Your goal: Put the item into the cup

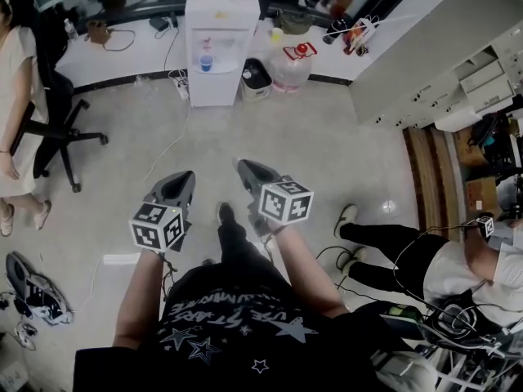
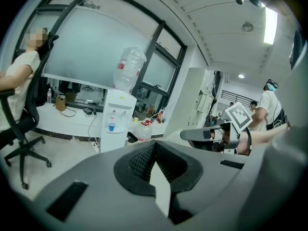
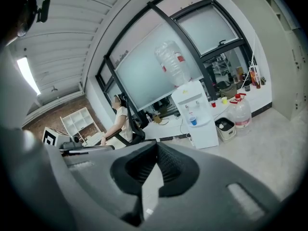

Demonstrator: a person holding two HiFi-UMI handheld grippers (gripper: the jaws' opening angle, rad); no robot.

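Grey left gripper [image 1: 188, 176], right gripper [image 1: 241, 166], fingers [image 2: 140, 160] together, blue cup [image 1: 206, 62] well apart

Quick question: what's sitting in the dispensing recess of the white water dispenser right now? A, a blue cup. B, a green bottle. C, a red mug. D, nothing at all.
A: a small blue cup stands in the recess on the front of the water dispenser. It shows in both gripper views too.

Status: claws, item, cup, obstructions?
Left claw shut, empty. Right claw shut, empty. No item in view; blue cup on water dispenser. Cable on floor ahead.
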